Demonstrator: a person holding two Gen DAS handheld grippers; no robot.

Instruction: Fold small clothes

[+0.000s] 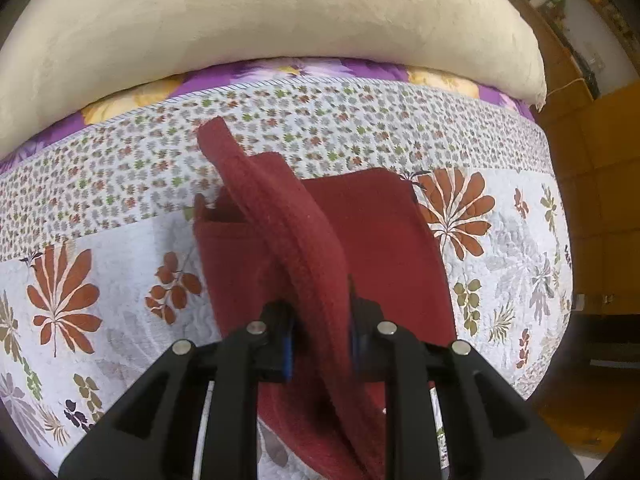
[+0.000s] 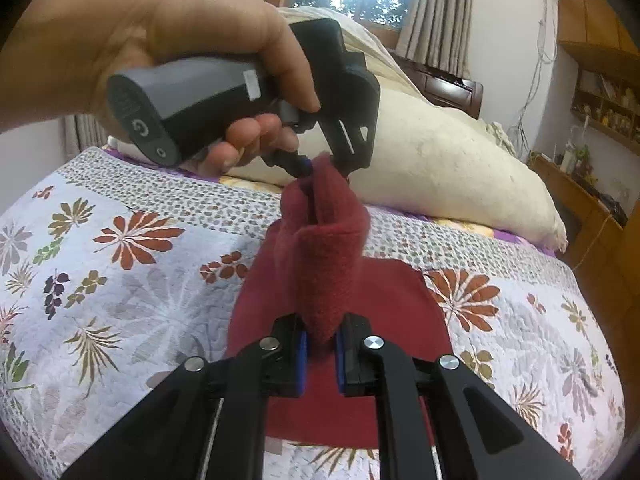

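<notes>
A dark red fleece cloth (image 2: 320, 256) lies partly flat on the floral quilt (image 2: 120, 280) and partly lifted off it. In the right wrist view my right gripper (image 2: 321, 344) is shut on the near end of the raised edge. My left gripper (image 2: 324, 164), held by a hand (image 2: 168, 32), pinches the far end of that edge higher up. In the left wrist view the red cloth (image 1: 380, 232) runs as a thick rolled band between the fingers of my left gripper (image 1: 322, 332), which is shut on it. The lower flat layer stays on the bed.
A long cream bolster pillow (image 2: 440, 160) lies across the bed behind the cloth. A purple flowered sheet (image 1: 304, 68) shows under it. Wooden shelves (image 2: 600, 92) and a cabinet stand at the right, past the bed's edge. A window with curtains (image 2: 436, 12) is behind.
</notes>
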